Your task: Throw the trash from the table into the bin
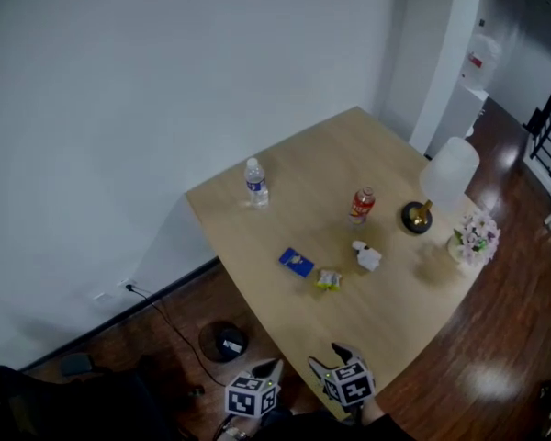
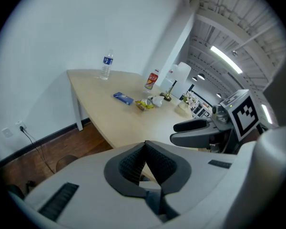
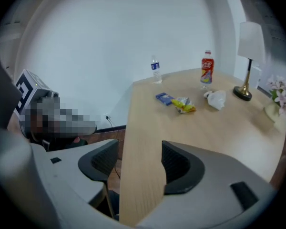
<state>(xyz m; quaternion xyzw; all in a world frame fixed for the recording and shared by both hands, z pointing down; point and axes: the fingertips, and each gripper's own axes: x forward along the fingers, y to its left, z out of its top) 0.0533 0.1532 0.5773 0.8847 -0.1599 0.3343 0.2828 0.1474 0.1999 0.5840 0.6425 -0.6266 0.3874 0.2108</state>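
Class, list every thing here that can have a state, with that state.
water bottle, upright, capped
red drink bottle, upright, capped
blue packet, lying flat
yellow wrapper, crumpled
white tissue, crumpled
table lamp, upright
left gripper, shut, empty
right gripper, open, empty

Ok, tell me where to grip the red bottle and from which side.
Best to take the red bottle around its mid-body, coming level from the near table edge: it stands upright and round. The crumpled white paper lies just in front, so pass above it.
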